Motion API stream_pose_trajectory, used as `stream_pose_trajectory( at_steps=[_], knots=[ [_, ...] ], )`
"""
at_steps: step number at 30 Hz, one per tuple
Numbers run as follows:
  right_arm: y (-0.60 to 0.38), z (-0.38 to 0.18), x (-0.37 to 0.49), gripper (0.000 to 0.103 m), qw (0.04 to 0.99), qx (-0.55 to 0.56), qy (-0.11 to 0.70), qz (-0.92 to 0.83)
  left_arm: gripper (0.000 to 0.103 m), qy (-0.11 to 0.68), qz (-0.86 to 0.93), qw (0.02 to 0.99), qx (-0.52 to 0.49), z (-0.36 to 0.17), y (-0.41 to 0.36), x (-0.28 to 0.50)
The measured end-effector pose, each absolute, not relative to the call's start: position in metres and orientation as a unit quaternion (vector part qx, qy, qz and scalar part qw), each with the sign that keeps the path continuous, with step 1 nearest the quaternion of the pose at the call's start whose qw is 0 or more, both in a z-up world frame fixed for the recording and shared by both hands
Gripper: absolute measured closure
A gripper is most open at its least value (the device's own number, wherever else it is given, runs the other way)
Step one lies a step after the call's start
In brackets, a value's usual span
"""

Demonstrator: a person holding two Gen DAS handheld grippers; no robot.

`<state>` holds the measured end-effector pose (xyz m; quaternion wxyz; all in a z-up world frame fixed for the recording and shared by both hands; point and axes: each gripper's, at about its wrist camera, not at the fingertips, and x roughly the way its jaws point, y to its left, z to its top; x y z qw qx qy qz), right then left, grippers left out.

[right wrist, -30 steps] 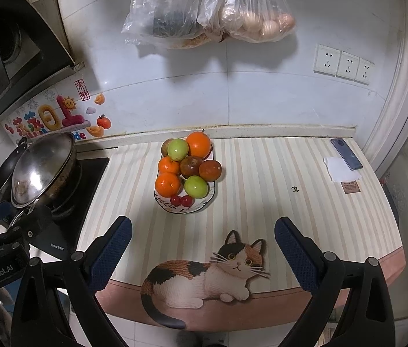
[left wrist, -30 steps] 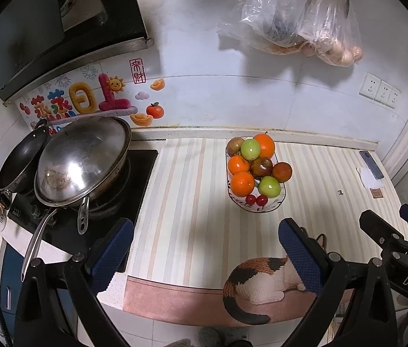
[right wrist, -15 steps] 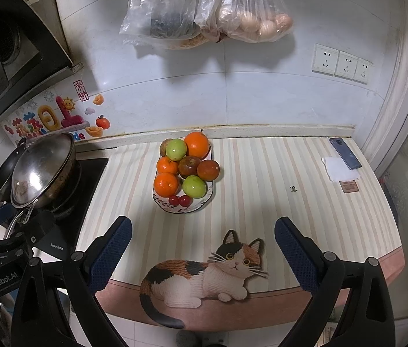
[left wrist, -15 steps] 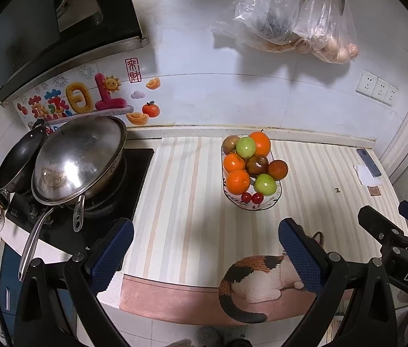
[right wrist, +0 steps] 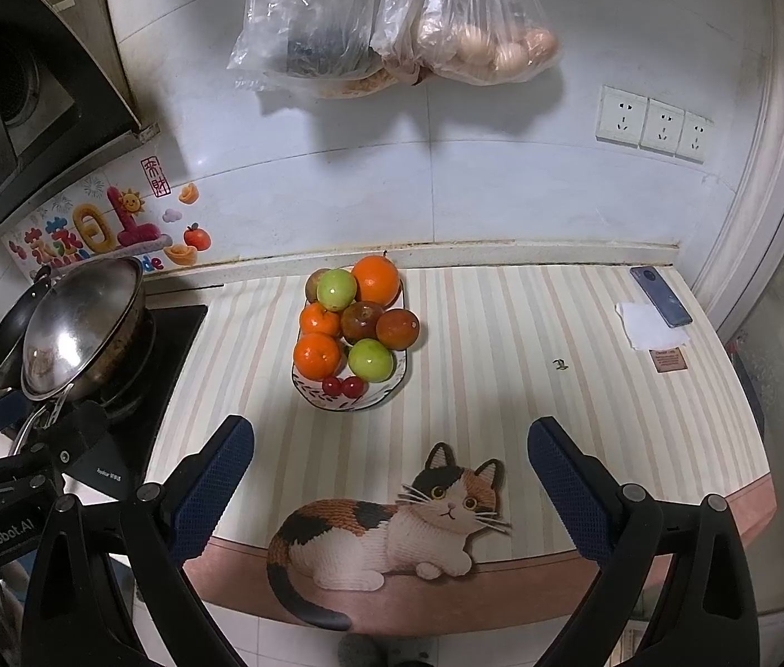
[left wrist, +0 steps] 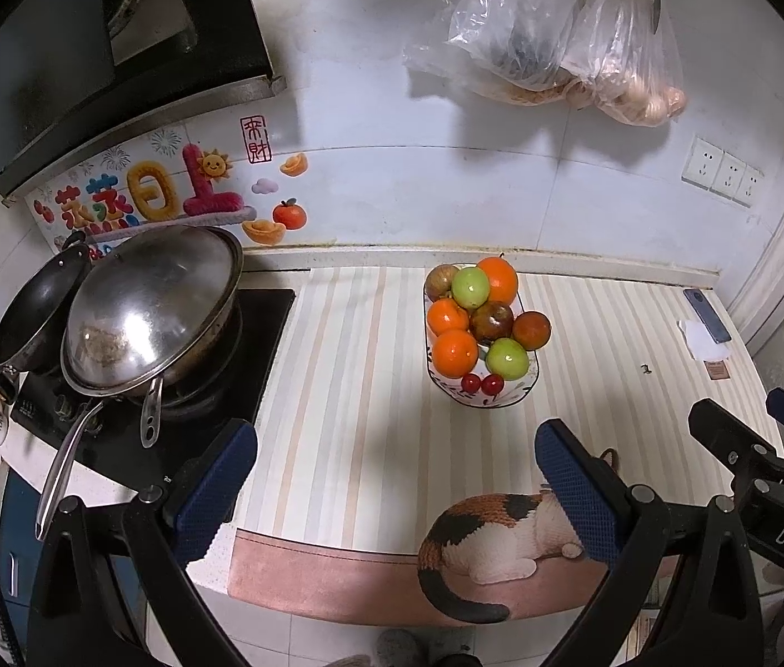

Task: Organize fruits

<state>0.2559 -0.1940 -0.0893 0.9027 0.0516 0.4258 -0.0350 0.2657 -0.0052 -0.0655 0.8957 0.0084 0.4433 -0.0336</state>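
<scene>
A white patterned bowl (left wrist: pixel 525 393) (right wrist: pixel 386 397) stands on the striped counter mat near the back wall. It is piled with oranges (left wrist: pixel 454 353) (right wrist: pixel 316 356), green apples (left wrist: pixel 507 358) (right wrist: pixel 370 359), dark red fruits (left wrist: pixel 530 330) (right wrist: pixel 397 328) and two cherries (left wrist: pixel 482 383) (right wrist: pixel 343 386) at its front. My left gripper (left wrist: pixel 392 472) is open and empty, well in front of the bowl. My right gripper (right wrist: pixel 389 467) is open and empty, also well in front of the bowl, over the cat picture.
A lidded wok (left wrist: pixel 153 311) and a black pan (left wrist: pixel 36 305) sit on the stove at left. A phone (right wrist: pixel 661 295) on white paper lies at the far right. Plastic bags (right wrist: pixel 392 16) hang on the wall above. The cat-print mat edge (right wrist: pixel 392 533) marks the counter front.
Both grippers have drifted slightly, so the bowl sits a little further left in both views. Nothing was grasped or moved.
</scene>
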Motion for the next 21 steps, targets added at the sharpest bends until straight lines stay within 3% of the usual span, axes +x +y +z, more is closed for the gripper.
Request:
stream_pose_trajectory(
  at_steps=[21],
  knots=[
    [-0.2019,-0.0897,0.2563,0.002,0.901,0.056,0.428,-0.035,0.000,0.445,-0.038,0.895,0.007,-0.0673,-0.0042,0.2639]
  ],
)
